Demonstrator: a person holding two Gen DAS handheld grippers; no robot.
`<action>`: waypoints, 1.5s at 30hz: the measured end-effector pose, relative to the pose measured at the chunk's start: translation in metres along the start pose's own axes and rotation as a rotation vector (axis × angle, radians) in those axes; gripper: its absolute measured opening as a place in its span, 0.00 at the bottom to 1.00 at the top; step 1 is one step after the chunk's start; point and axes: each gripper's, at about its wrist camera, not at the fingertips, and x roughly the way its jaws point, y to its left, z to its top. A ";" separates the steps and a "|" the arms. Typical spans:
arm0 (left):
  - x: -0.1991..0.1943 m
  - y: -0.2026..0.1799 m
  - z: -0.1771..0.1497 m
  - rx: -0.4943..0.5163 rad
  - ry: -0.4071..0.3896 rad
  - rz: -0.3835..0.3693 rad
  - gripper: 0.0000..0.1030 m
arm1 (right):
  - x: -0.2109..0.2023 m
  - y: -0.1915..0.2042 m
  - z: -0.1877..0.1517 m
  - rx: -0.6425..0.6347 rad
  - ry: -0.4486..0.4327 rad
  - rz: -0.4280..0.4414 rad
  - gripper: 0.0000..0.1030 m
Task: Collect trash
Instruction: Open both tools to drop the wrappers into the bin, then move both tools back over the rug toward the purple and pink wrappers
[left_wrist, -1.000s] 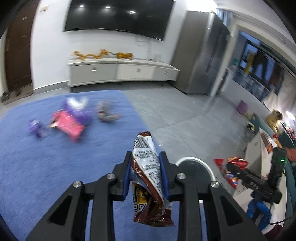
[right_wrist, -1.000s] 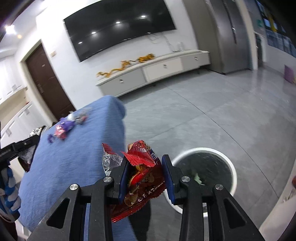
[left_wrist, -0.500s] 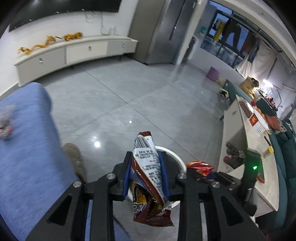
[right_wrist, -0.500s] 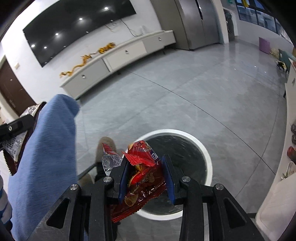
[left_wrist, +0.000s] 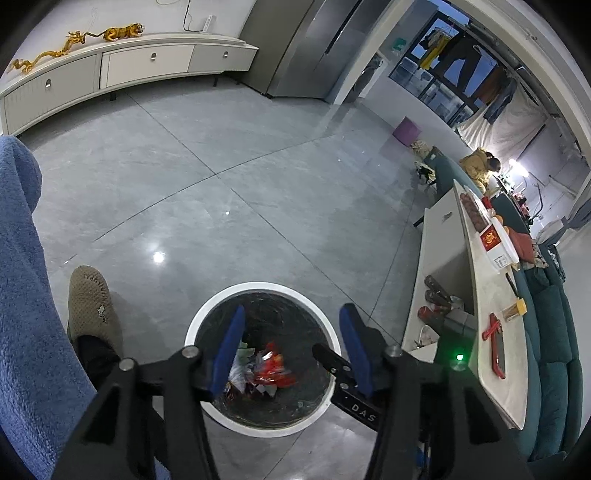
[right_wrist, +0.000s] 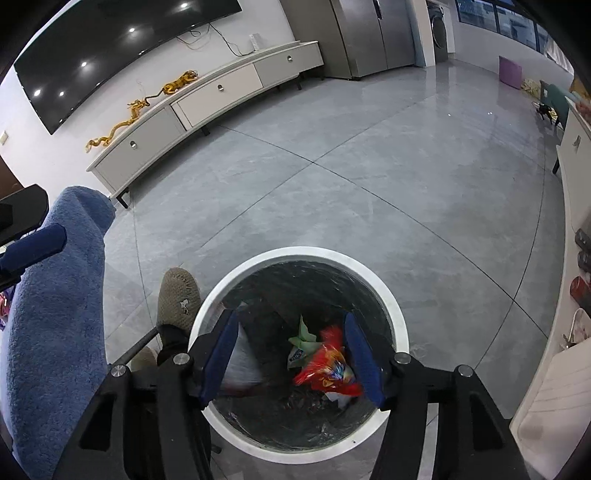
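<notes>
Left gripper (left_wrist: 291, 347) spread wide and empty, right gripper (right_wrist: 291, 350) likewise spread and empty, both hovering over the round white-rimmed trash bin (right_wrist: 397, 314) on the grey tile floor (right_wrist: 332, 177). Snack wrappers (right_wrist: 325, 369) lie at the bottom of the bin's black liner, red one on top. Blue blanket (left_wrist: 22, 314) at left, tan slipper (left_wrist: 92, 306) just beside the bin.

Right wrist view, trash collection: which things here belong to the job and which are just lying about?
Job:
- bin, white rim, dark liner
- red wrapper inside it
- green wrapper inside it
- right hand-held gripper, open over the bin
- left hand-held gripper, open too

Lying about:
- blue blanket
- slipper
- TV cabinet
- purple stool
</notes>
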 end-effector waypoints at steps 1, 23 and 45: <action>-0.001 -0.001 -0.002 0.004 -0.002 0.006 0.50 | -0.001 -0.002 -0.001 0.002 0.002 -0.001 0.56; -0.151 0.028 -0.060 0.004 -0.213 0.139 0.50 | -0.105 0.025 -0.009 -0.030 -0.163 -0.003 0.56; -0.306 0.176 -0.171 -0.295 -0.402 0.341 0.50 | -0.146 0.183 -0.014 -0.339 -0.217 0.141 0.56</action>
